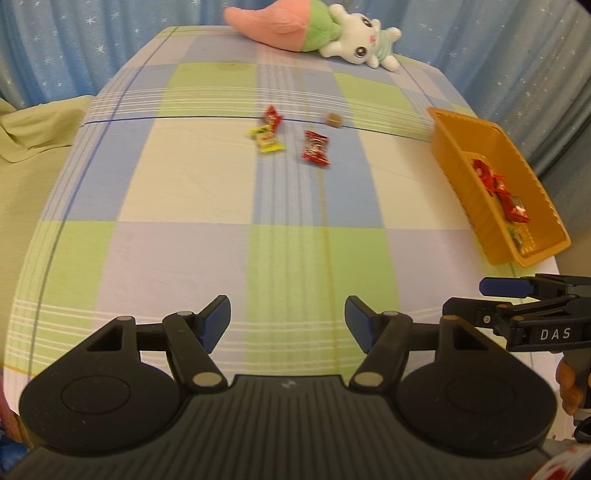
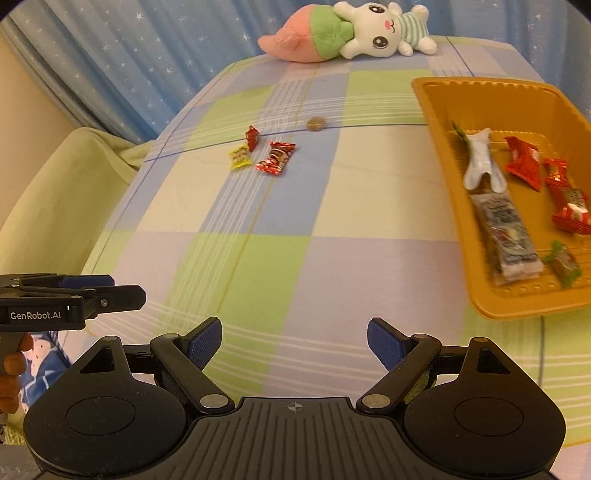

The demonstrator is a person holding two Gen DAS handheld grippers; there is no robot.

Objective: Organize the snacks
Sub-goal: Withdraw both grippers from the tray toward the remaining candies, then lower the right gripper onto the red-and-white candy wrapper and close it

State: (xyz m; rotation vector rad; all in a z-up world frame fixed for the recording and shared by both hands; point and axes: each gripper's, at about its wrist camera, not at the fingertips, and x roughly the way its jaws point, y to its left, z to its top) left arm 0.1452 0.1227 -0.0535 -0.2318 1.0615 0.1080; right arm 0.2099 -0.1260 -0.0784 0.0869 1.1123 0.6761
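Note:
Loose snacks lie far out on the checked cloth: a large red packet point(image 1: 316, 148) point(image 2: 276, 157), a yellow packet point(image 1: 266, 139) point(image 2: 240, 156), a small red packet point(image 1: 272, 117) point(image 2: 252, 137) and a brown candy point(image 1: 334, 119) point(image 2: 316, 124). An orange basket point(image 1: 448, 155) point(image 2: 436, 122) at the right holds several wrapped snacks. My left gripper point(image 1: 287, 322) is open and empty over the near cloth. My right gripper point(image 2: 294, 346) is open and empty too, left of the basket's near corner. Each gripper shows at the edge of the other's view.
A plush rabbit with a pink and green carrot point(image 1: 314, 31) point(image 2: 347, 35) lies at the far edge of the table. Blue starred curtains hang behind. A pale green cushion point(image 1: 33, 129) point(image 2: 59, 192) sits off the table's left side.

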